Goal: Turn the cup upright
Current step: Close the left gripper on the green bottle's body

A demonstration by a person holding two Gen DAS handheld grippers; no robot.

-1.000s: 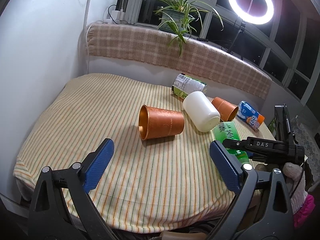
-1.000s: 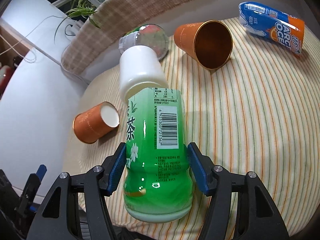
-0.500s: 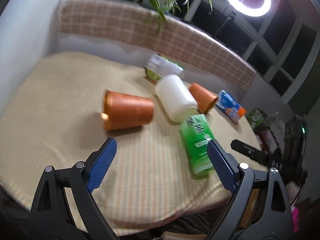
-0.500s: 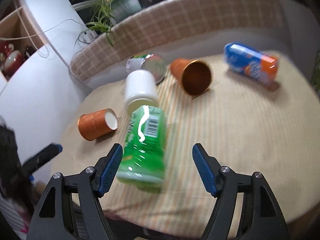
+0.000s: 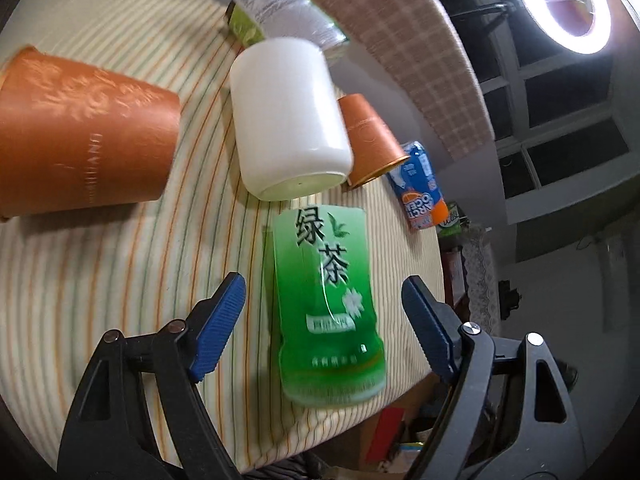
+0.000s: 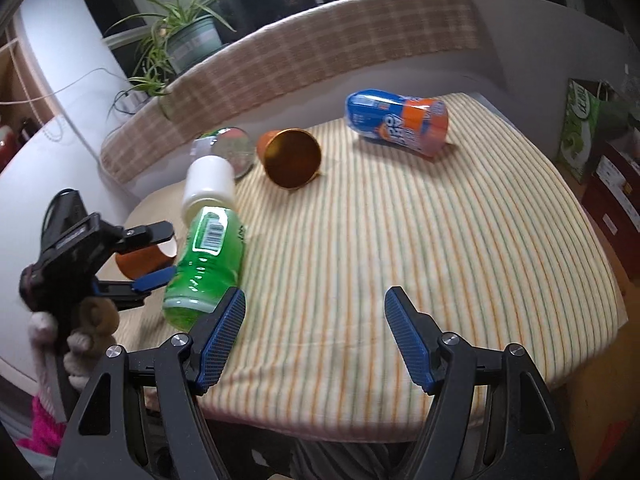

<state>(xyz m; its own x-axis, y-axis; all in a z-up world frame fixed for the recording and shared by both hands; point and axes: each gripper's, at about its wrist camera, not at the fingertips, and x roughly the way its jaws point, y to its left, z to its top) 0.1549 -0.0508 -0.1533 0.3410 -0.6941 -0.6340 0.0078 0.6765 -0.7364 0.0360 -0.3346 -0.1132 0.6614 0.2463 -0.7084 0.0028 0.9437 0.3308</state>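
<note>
Several cups lie on their sides on the striped tablecloth [image 5: 120, 264]. A green tea cup [image 5: 326, 304] lies between the open fingers of my left gripper [image 5: 324, 320], not touched. It also shows in the right wrist view [image 6: 206, 264]. A white cup [image 5: 286, 118] lies just beyond it, and a large orange cup [image 5: 80, 136] at the left. A small orange cup [image 6: 290, 158] lies with its mouth toward the right camera. My right gripper [image 6: 314, 336] is open and empty over bare cloth.
A blue and orange cup [image 6: 398, 122] lies at the far right of the table. A clear green-labelled cup [image 5: 280, 12] lies at the back. A checked cushion [image 6: 320, 52] runs behind. The table's right edge drops to boxes [image 6: 612, 176] on the floor.
My right gripper let go of the green tea cup and drew back to the right. My left gripper moved right and forward until its open fingers flank that cup.
</note>
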